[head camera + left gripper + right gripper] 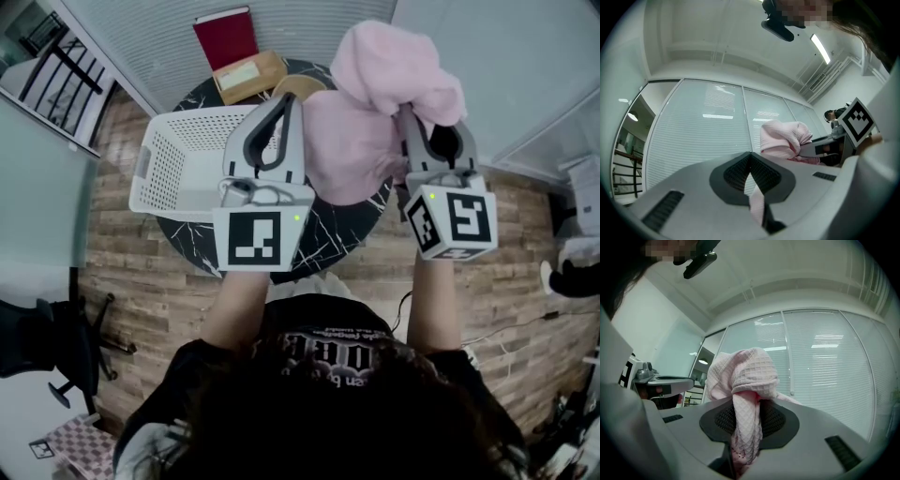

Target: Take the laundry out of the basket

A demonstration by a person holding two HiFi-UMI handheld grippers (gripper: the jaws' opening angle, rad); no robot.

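Observation:
A pink waffle-weave cloth hangs in the air between my two grippers, above the round black table. My left gripper is shut on a thin edge of it, which shows as a pink strip pinched between the jaws. My right gripper is shut on a thick bunched fold, and its fingertips are buried in the fabric. The white perforated laundry basket stands on the table, below and left of the left gripper.
A red book, a cardboard box and a round wooden object lie at the table's far side. Wood-look floor surrounds the table, with glass walls and blinds behind. A black chair base stands at lower left.

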